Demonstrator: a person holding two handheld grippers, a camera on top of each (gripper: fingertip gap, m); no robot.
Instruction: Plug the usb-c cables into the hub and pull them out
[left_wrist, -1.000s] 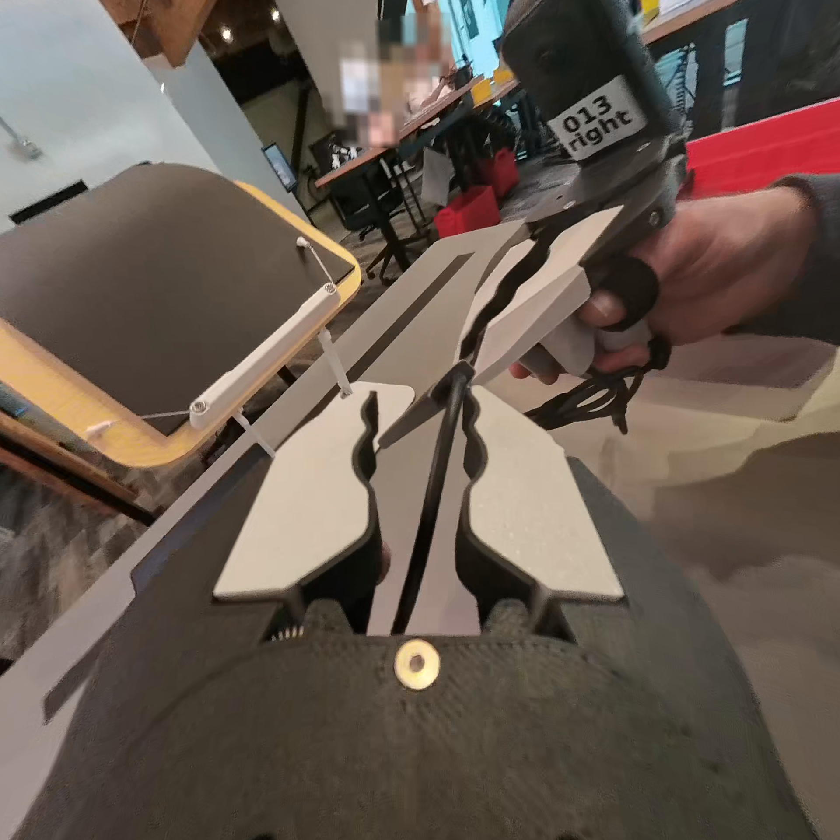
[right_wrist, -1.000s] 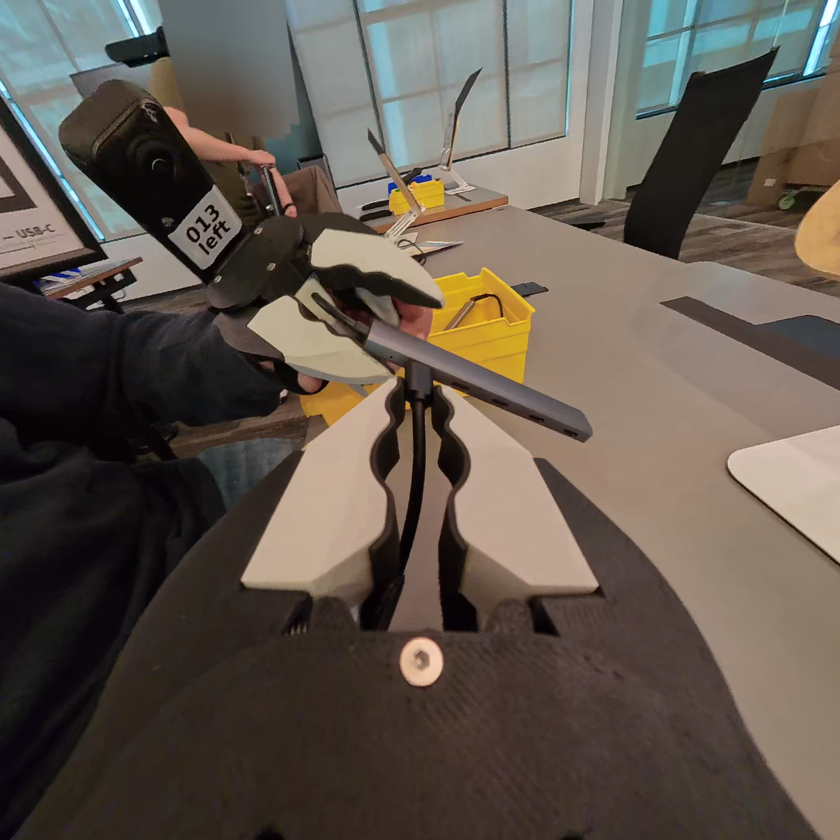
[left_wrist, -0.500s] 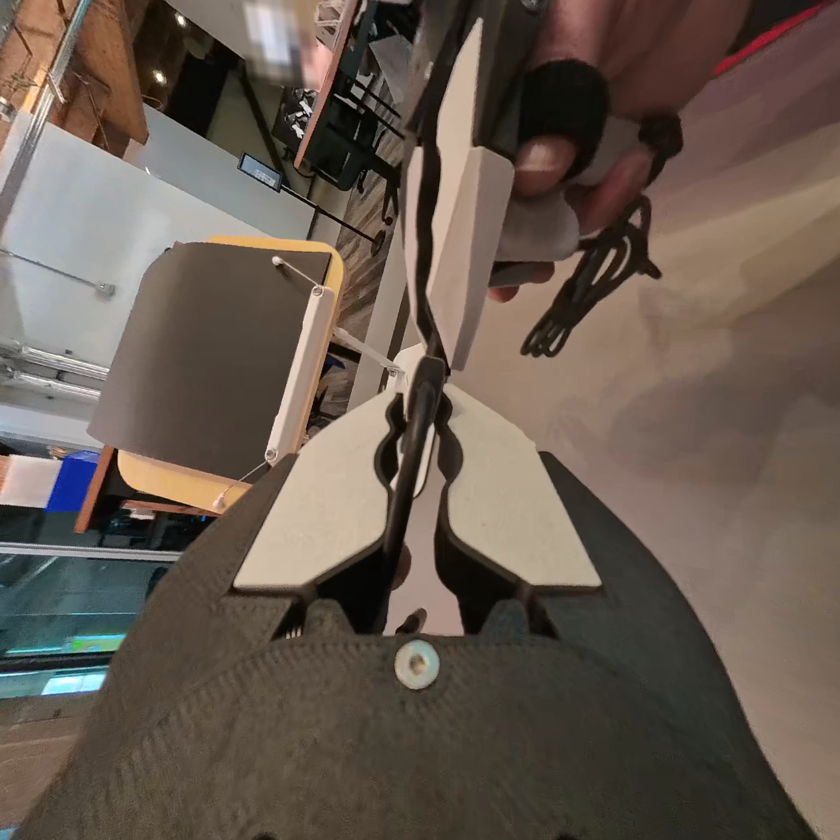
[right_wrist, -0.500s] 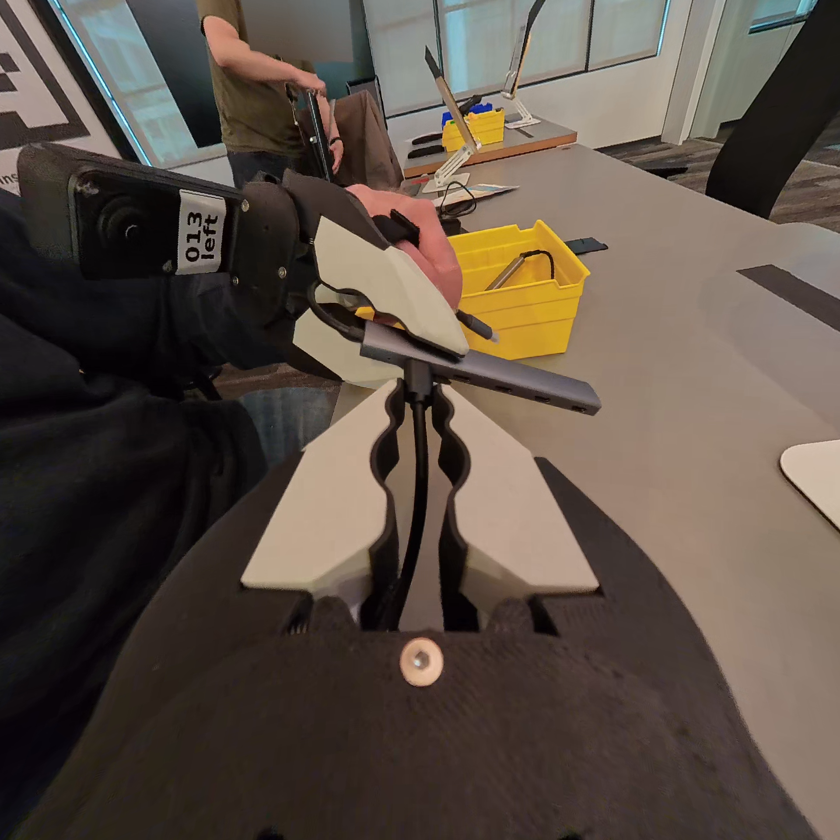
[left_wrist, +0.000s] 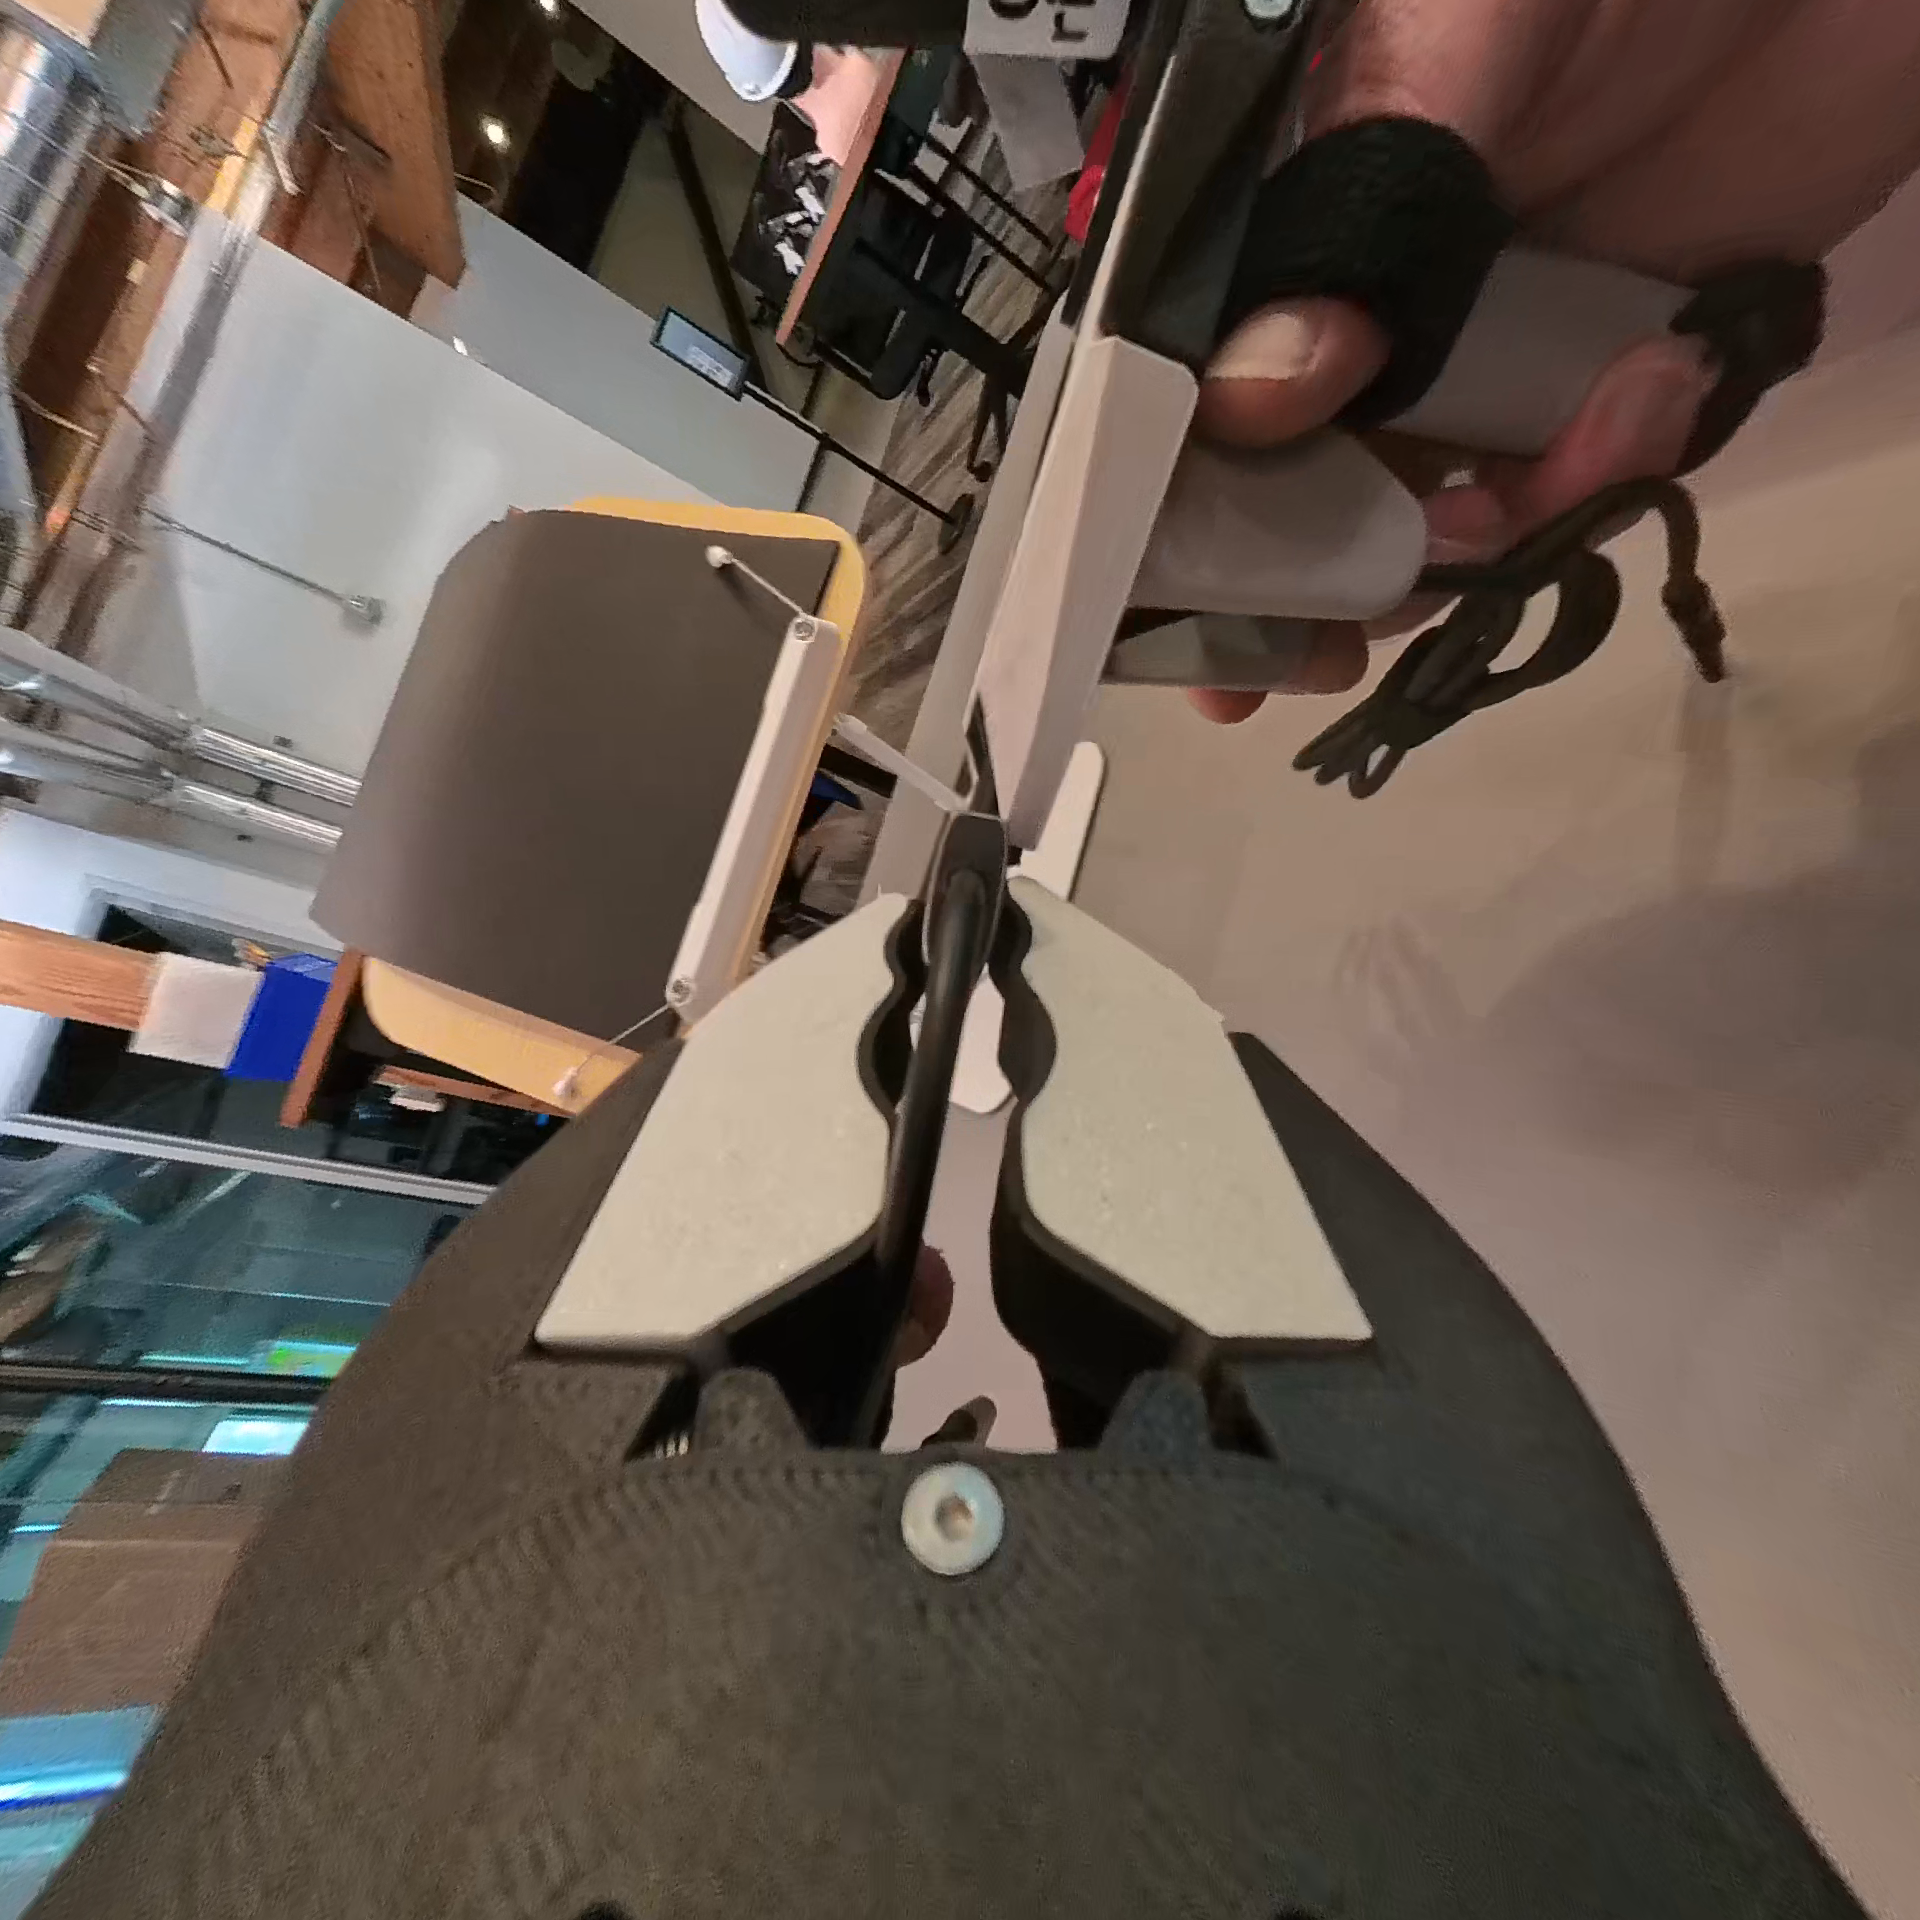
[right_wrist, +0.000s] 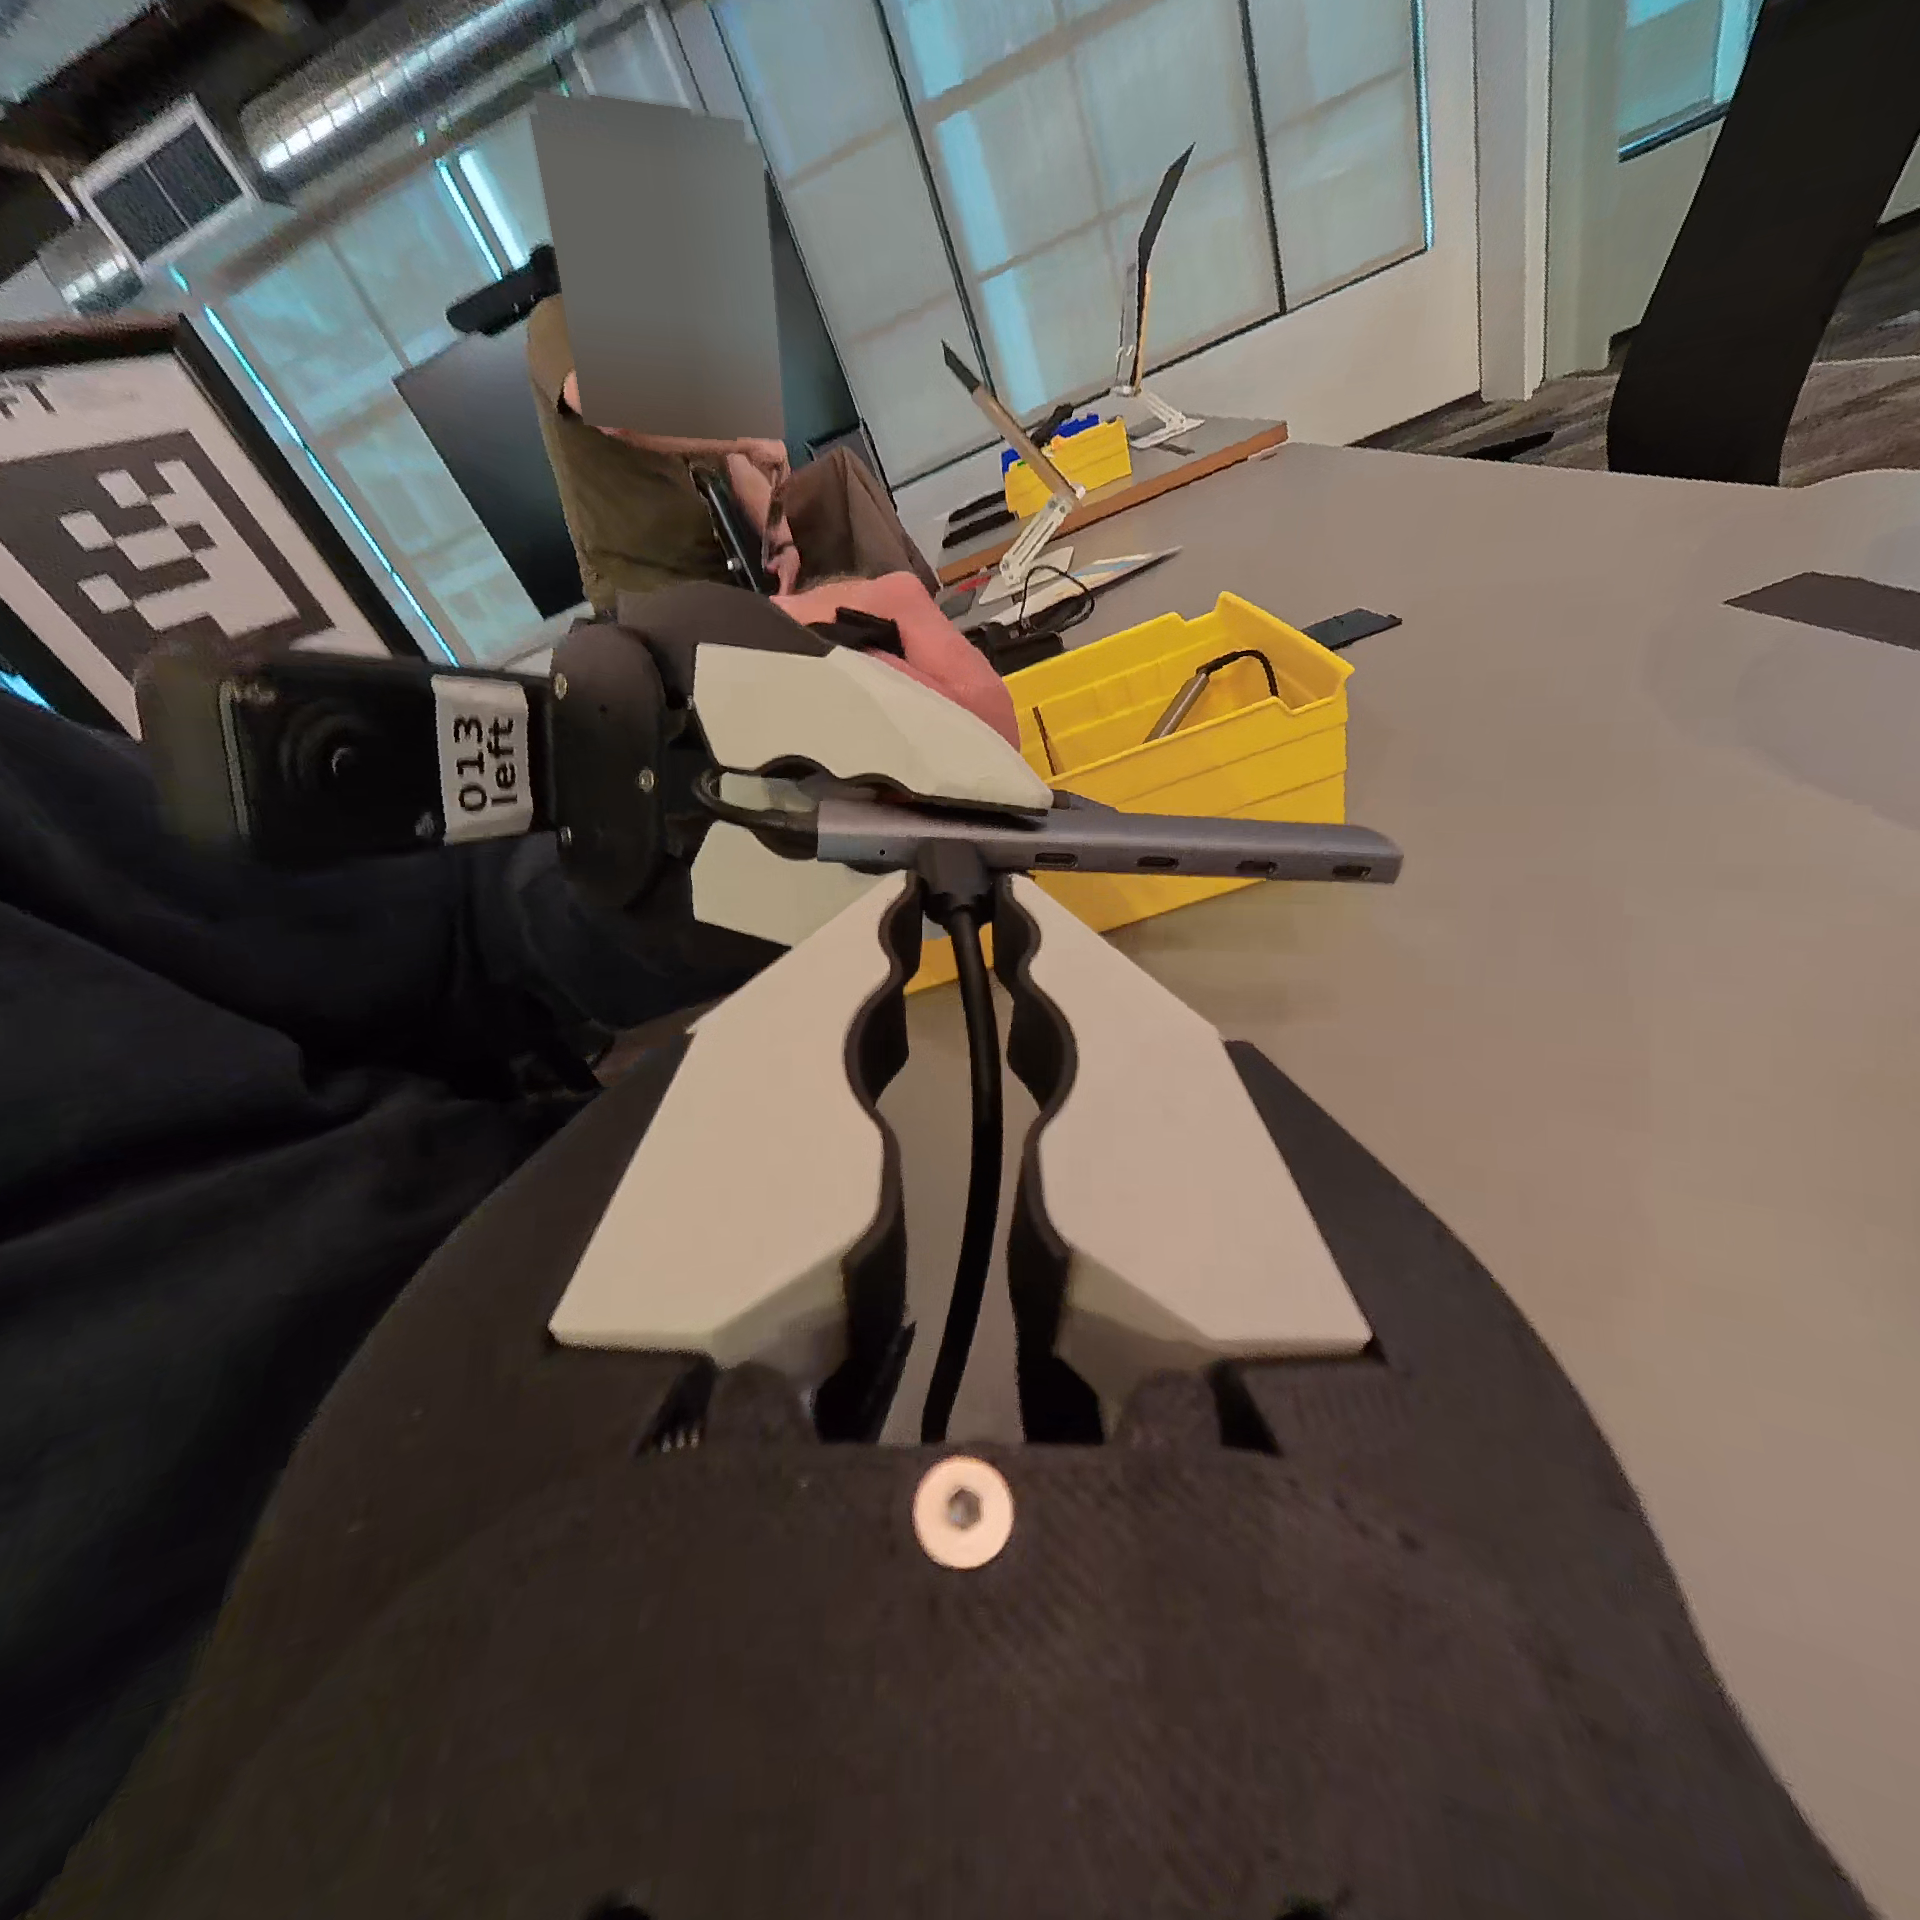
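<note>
In the right wrist view my left gripper (right_wrist: 1003, 831) is shut on the left end of a slim grey hub (right_wrist: 1195, 847) and holds it level above the table edge. My right gripper (right_wrist: 956, 894) is shut on the plug of a black usb-c cable (right_wrist: 977, 1091). The plug sits in the hub's leftmost side port, and several ports to its right are empty. In the left wrist view my left gripper (left_wrist: 961, 904) has the hub's black tail cable (left_wrist: 925, 1060) running back between its fingers. The right gripper (left_wrist: 992, 800) meets it from above.
A yellow bin (right_wrist: 1288, 769) holding another hub and cable stands just behind the hub on the grey table (right_wrist: 1610, 987). A coiled black cable bundle (left_wrist: 1455, 675) hangs under the right hand. A chair (left_wrist: 561, 748) stands beyond the table edge. A person sits in the background. Only a small space, under 4 cm, lies between the two pairs of fingers.
Both grippers rolled together. The hub went from tilted to level in the right wrist view. The plug stayed in the hub, and both grips held.
</note>
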